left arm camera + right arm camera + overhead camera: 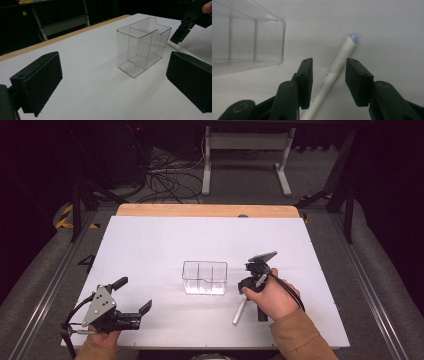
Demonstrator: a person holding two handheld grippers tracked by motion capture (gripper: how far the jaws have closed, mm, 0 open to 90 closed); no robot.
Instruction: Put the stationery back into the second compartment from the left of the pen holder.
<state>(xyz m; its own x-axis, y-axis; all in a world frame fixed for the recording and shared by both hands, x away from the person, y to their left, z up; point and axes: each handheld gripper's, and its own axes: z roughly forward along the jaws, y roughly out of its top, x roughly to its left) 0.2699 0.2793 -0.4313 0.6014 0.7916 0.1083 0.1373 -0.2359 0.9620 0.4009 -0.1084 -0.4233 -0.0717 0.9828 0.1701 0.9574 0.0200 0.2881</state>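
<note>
A white pen (332, 75) is straddled by the right gripper (329, 75) on the table (150, 245), just right of the clear box (204, 277); its pads are not yet pressed on. The left gripper (132, 295) is held wide open, near left.

left claw (134, 294): jaws wide apart, level | right claw (329, 75): pointing down, jaws part-closed, not gripping
</note>
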